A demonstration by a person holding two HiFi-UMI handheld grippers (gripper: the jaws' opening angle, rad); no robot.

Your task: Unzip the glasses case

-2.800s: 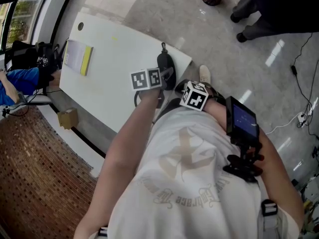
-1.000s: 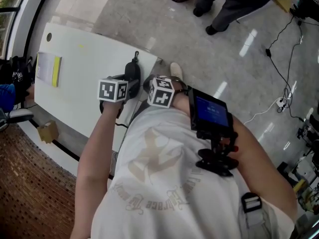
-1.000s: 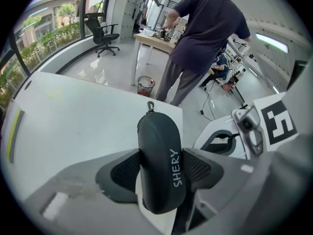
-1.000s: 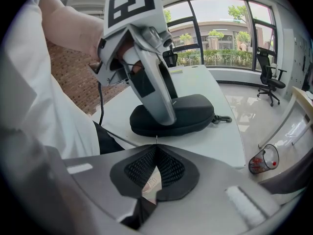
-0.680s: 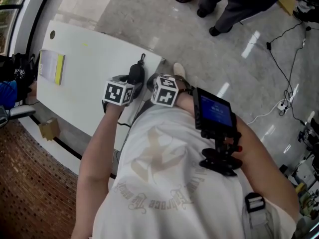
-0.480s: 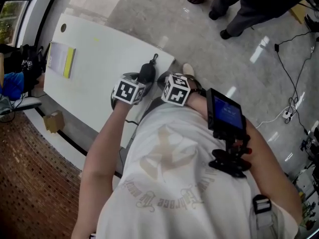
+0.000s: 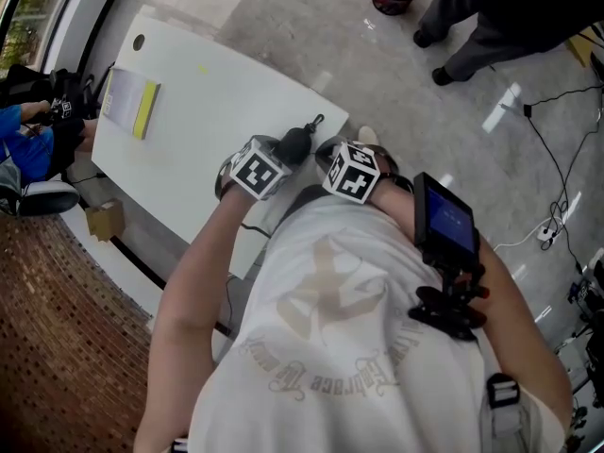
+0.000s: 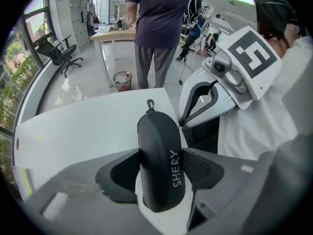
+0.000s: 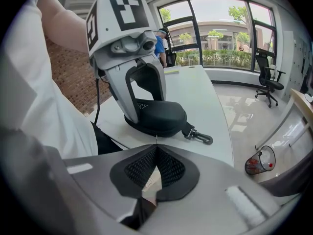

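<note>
Black glasses case [image 8: 160, 180], zipped, lying at the near edge of the white surface [image 8: 83, 126], grasped across its middle by the left tool [image 8: 162, 155]; right tool [image 9: 156, 150] clenched, pads together, just beside the case.

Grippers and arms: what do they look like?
The left gripper and right gripper have grey-white bodies, black mesh-textured pads on the fingers and a white cube with black square markers each. The person wears a short-sleeved white T-shirt.
</note>
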